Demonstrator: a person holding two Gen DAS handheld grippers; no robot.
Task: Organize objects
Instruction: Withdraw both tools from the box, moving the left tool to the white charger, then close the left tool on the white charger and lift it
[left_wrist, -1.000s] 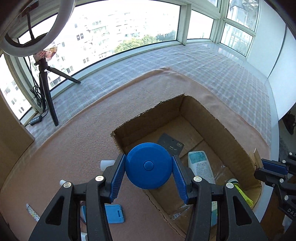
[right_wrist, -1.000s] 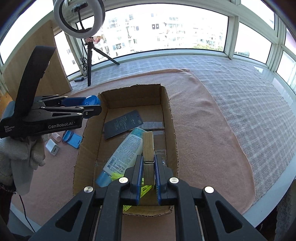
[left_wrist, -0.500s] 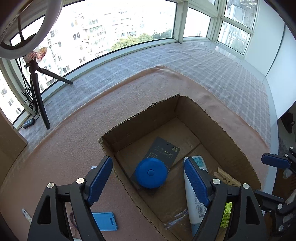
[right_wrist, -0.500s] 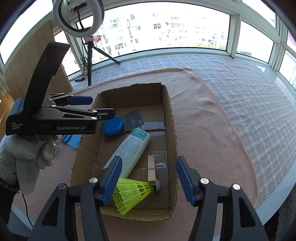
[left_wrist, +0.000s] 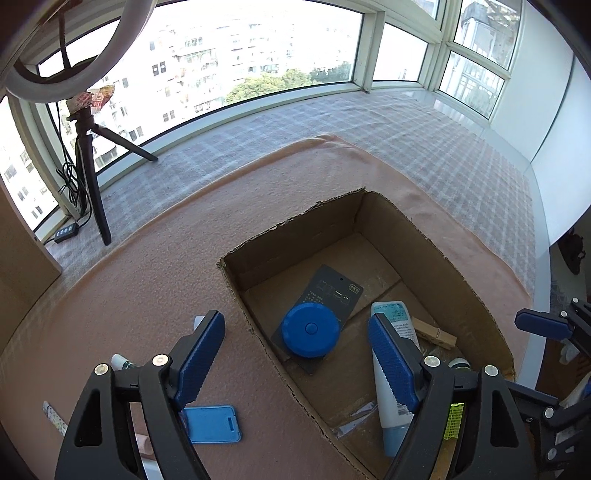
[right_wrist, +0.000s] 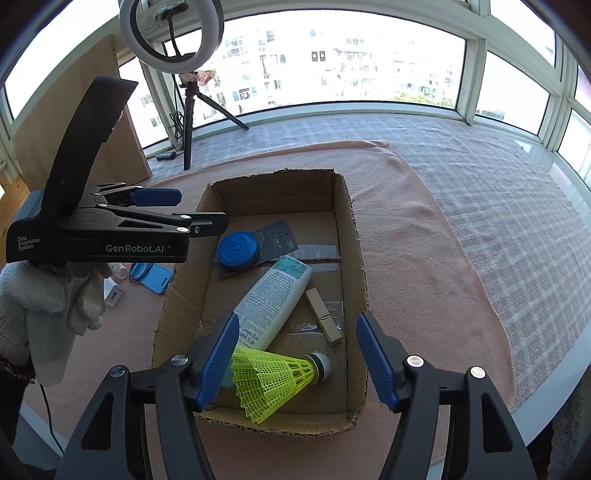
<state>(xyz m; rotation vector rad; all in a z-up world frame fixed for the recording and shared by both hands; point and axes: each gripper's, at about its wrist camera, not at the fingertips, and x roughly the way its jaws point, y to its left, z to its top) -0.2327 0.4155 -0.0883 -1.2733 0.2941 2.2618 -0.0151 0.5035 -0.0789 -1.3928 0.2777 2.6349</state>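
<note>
Left wrist view: the left gripper (left_wrist: 295, 354) and right gripper (right_wrist: 295, 360) were found opened and empty, the blue disc (left_wrist: 311, 329) and wooden clothespin (right_wrist: 324, 312) having been released into the cardboard box (right_wrist: 343, 229), so both placements were judged complete.

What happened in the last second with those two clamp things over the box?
Both let go. The left gripper opened and the blue round case dropped onto the dark card in the cardboard box. The right gripper opened, and the wooden clothespin now lies on the box floor. The tube and shuttlecock stayed put.
</note>
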